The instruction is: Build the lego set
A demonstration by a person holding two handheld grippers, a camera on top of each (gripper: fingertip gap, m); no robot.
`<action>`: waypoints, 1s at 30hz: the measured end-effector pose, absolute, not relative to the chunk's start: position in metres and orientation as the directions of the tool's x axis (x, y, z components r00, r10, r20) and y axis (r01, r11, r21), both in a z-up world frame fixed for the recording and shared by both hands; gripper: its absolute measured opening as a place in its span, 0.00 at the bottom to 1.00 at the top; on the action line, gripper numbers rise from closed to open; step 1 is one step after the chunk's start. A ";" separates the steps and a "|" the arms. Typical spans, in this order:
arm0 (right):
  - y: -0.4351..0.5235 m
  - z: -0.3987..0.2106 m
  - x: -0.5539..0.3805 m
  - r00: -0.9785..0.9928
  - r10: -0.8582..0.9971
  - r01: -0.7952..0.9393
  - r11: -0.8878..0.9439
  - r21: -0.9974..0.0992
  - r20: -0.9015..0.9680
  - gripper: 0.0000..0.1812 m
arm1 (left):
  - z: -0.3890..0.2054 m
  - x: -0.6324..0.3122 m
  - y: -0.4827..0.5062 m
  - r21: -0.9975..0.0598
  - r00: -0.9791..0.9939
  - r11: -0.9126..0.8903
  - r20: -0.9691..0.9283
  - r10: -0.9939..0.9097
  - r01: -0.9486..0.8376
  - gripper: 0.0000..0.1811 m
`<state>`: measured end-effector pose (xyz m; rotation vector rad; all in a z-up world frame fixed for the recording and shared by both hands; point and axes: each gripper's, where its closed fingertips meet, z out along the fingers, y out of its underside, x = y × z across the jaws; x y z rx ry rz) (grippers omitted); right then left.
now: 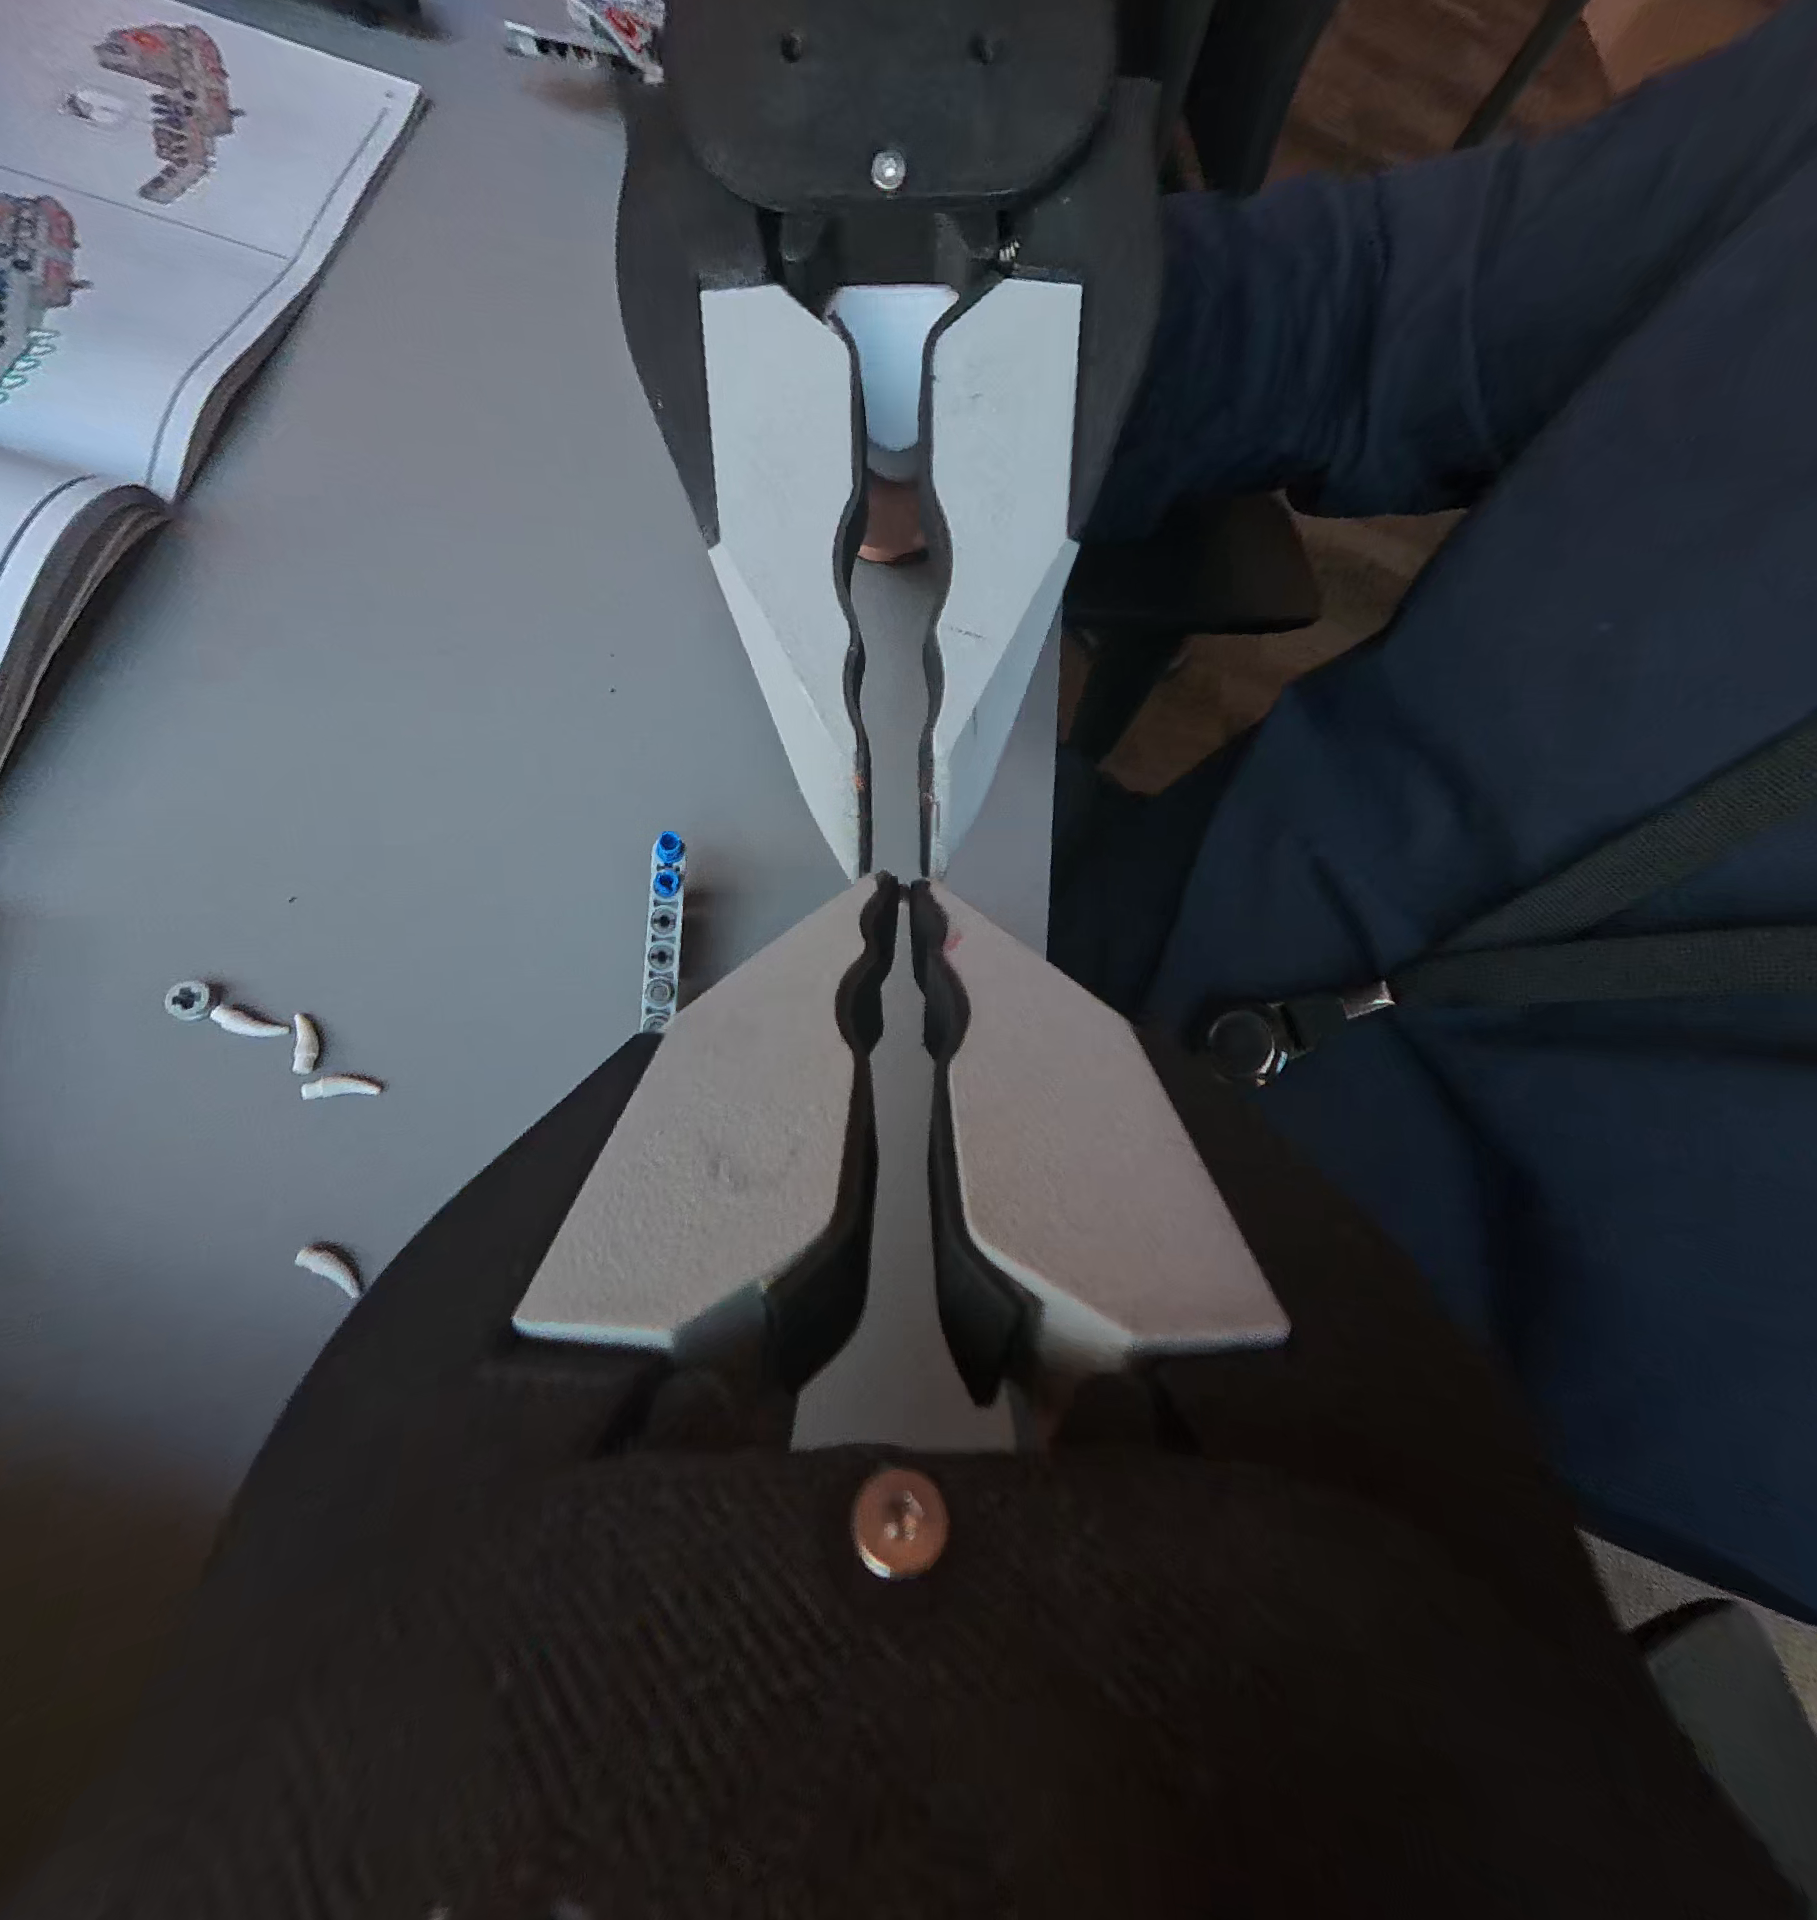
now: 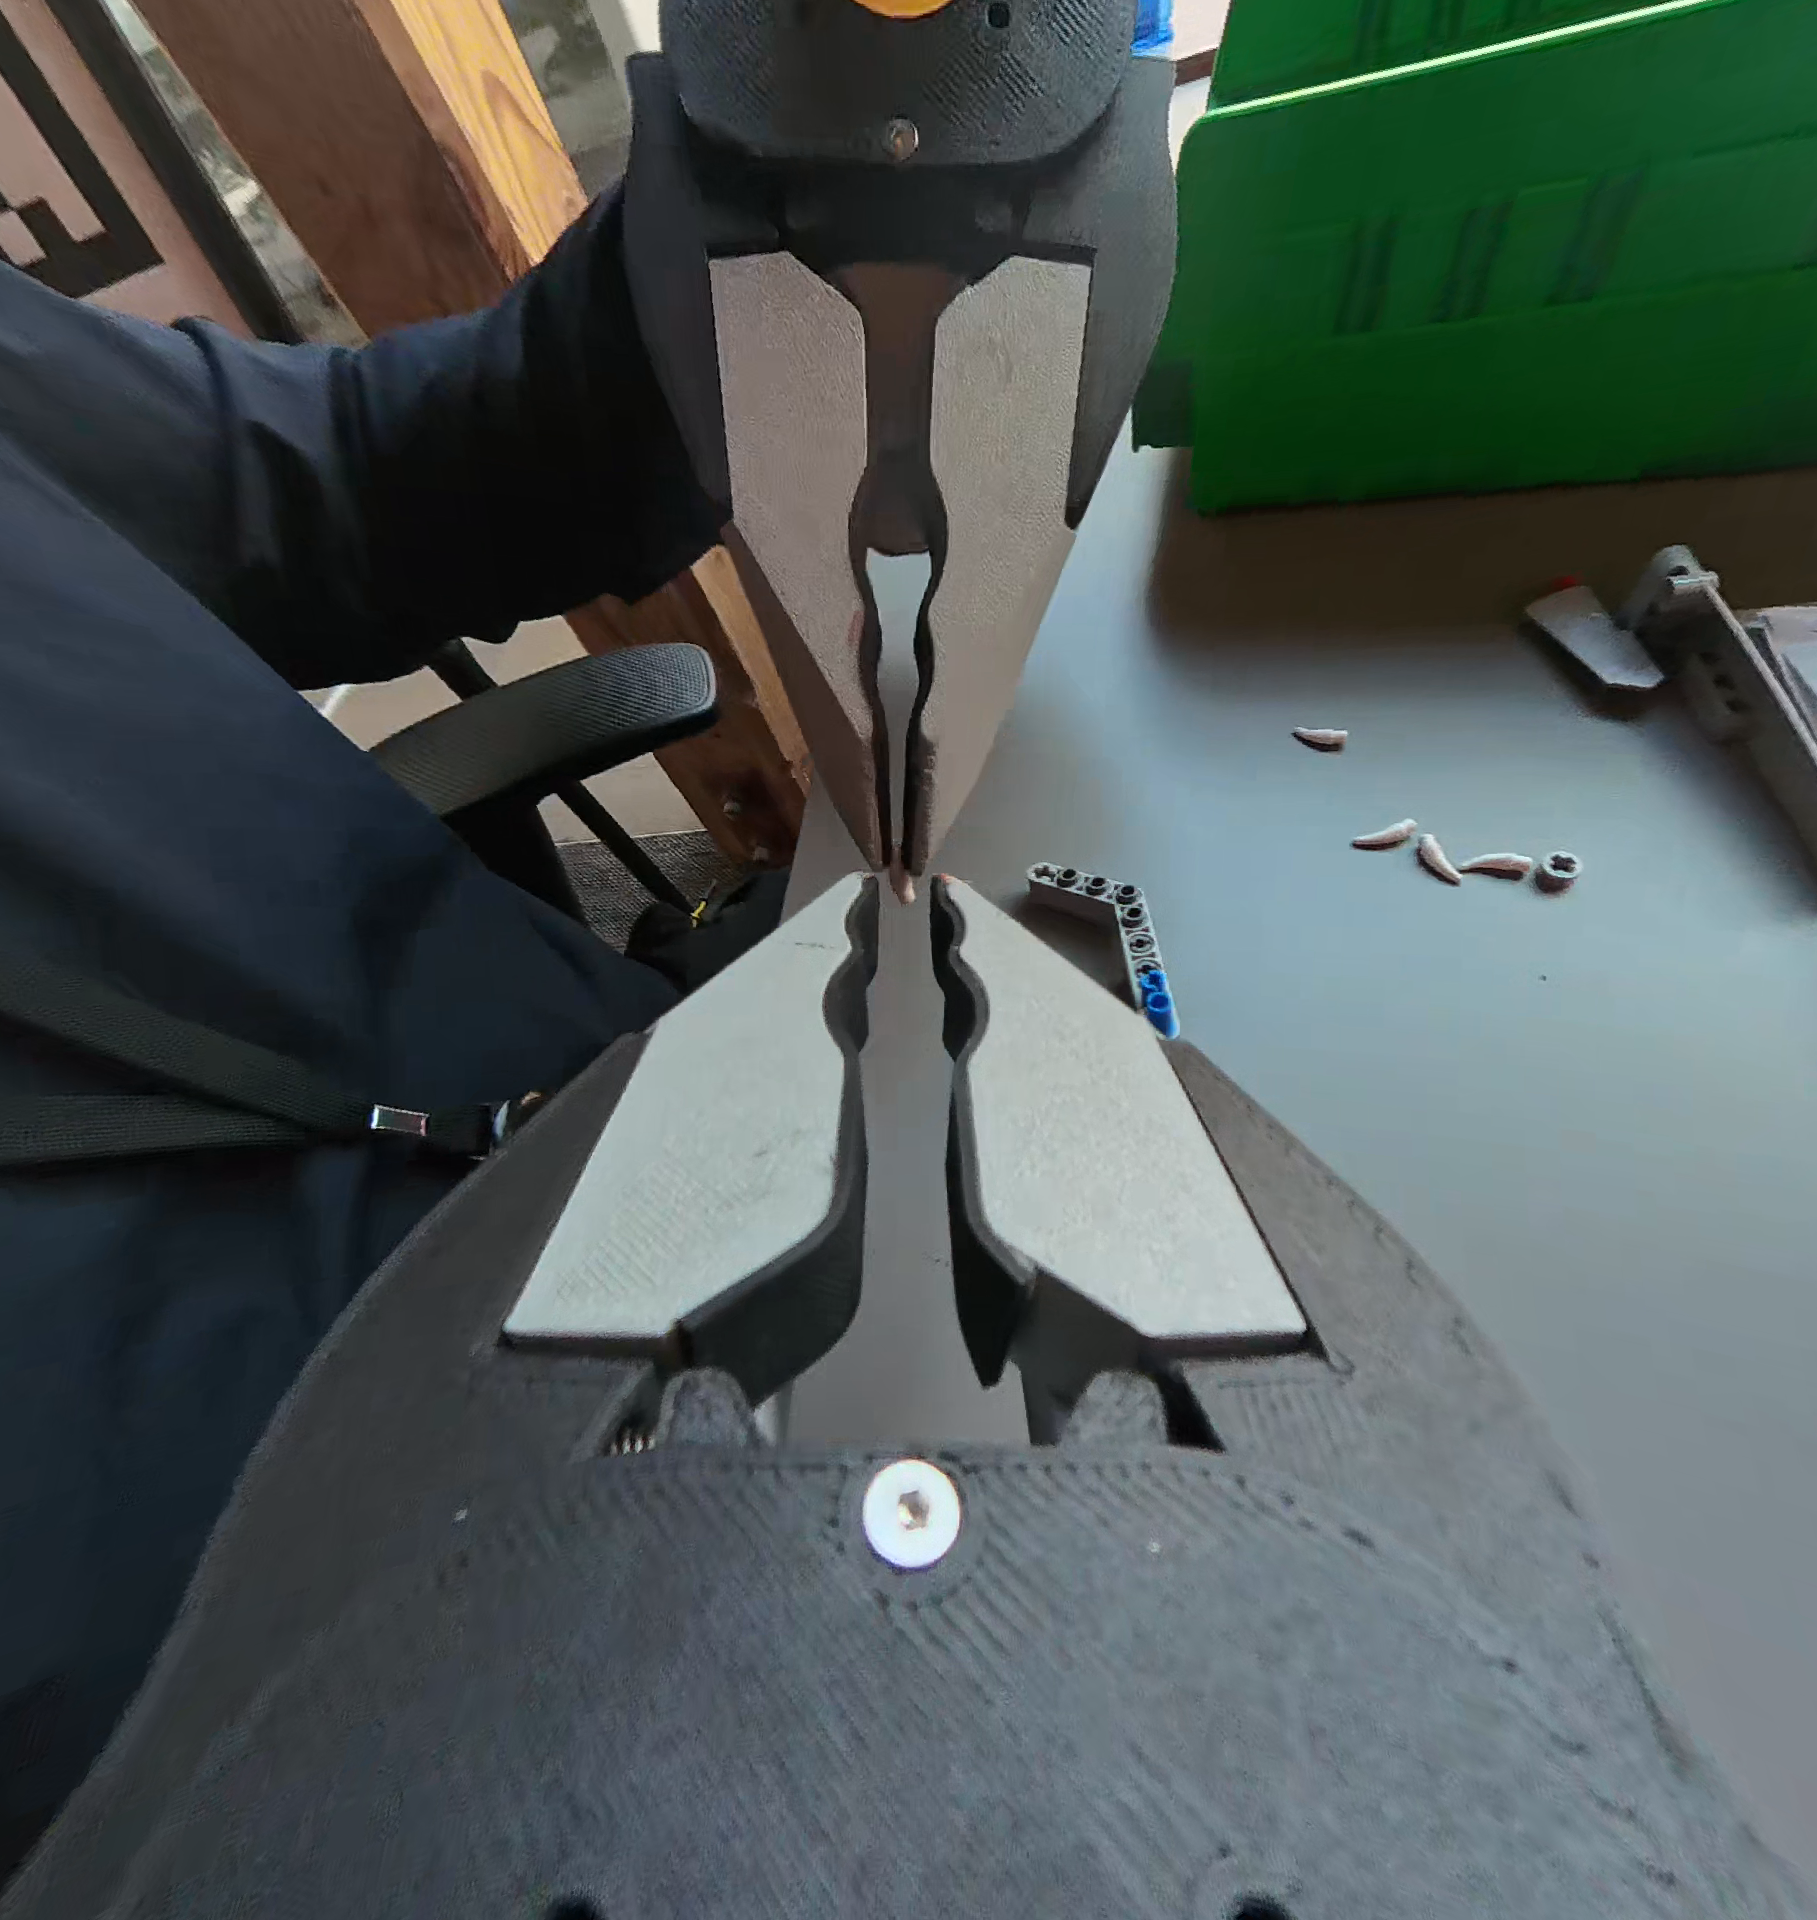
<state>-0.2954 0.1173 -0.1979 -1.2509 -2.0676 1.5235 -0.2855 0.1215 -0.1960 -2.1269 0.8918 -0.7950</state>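
Dark navy long sleeves and black webbing strap worn; black ribbed printed gripper bodies with pale grey wedge fingers, wavy black jaws, one silver screw each.

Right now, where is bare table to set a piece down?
Bare: the table between booklet and teeth; also the stretch between bin and teeth. Crowded: around beam and teeth, by the grey build, and where left claw and right claw meet.
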 end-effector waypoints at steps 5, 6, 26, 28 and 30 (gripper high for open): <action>0.115 -0.198 -0.295 -0.589 0.755 0.486 0.046 -0.873 -0.288 0.04 | -0.197 -0.284 0.123 -0.768 0.567 -0.517 0.249 -0.786 -0.379 0.00; 0.116 -0.197 -0.295 -0.589 0.753 0.484 0.035 -0.874 -0.295 0.04 | -0.195 -0.284 0.124 -0.773 0.566 -0.514 0.250 -0.786 -0.372 0.00; 0.124 -0.177 -0.296 -0.588 0.676 0.471 -0.160 -0.867 -0.444 0.00 | -0.180 -0.296 0.132 -0.844 0.631 -0.512 0.312 -0.711 -0.159 0.02; 0.127 -0.170 -0.296 -0.590 0.656 0.451 -0.217 -0.866 -0.471 0.00 | -0.179 -0.299 0.134 -0.862 0.664 -0.500 0.323 -0.674 -0.088 0.04; 0.132 -0.163 -0.297 -0.590 0.639 0.425 -0.275 -0.863 -0.494 0.00 | -0.171 -0.301 0.138 -0.897 0.703 -0.443 0.316 -0.637 0.001 0.06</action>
